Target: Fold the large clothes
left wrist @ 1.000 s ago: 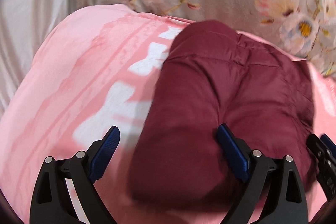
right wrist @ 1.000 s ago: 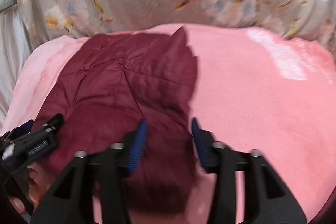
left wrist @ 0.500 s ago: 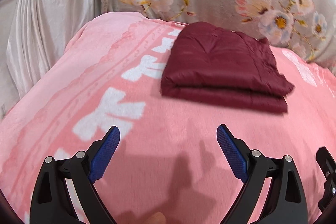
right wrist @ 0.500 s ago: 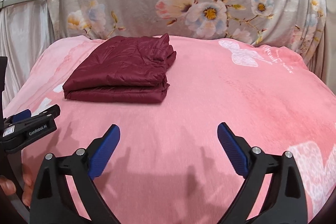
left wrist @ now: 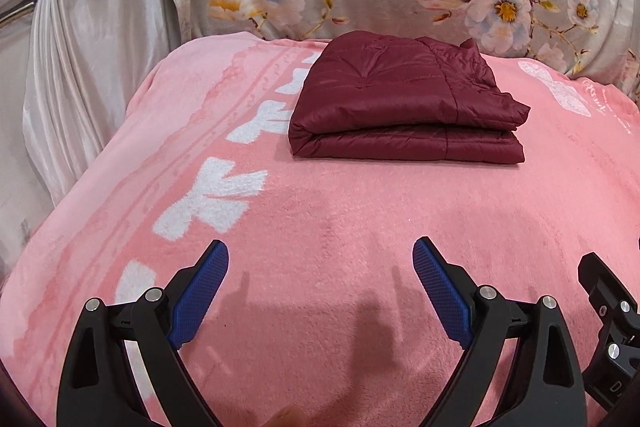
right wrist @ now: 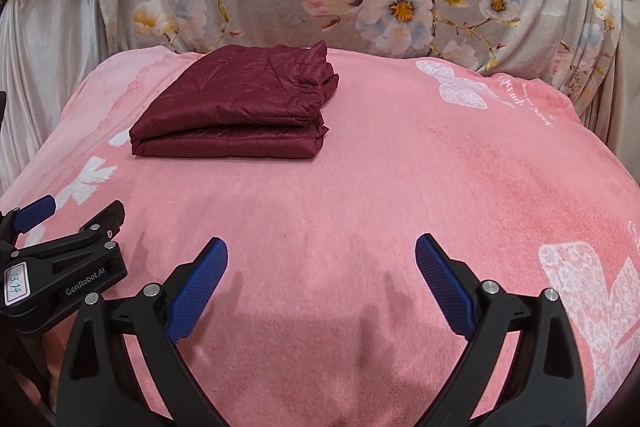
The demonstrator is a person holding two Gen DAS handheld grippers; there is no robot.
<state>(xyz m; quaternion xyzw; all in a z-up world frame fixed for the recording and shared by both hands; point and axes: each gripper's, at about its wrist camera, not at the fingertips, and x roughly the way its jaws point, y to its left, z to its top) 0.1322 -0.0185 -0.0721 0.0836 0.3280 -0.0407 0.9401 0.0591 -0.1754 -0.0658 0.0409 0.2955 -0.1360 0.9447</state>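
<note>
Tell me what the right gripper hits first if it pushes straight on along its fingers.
Most likely the pink blanket: the open right gripper points down at bare blanket. The folded jacket lies farther off and left of that line.

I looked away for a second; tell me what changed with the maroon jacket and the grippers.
Both grippers pulled back from the folded maroon jacket, which now lies apart from them on the pink blanket. The right gripper has just been opening, with nothing between its fingers. The left gripper stayed open and empty; the jacket stayed folded.
</note>
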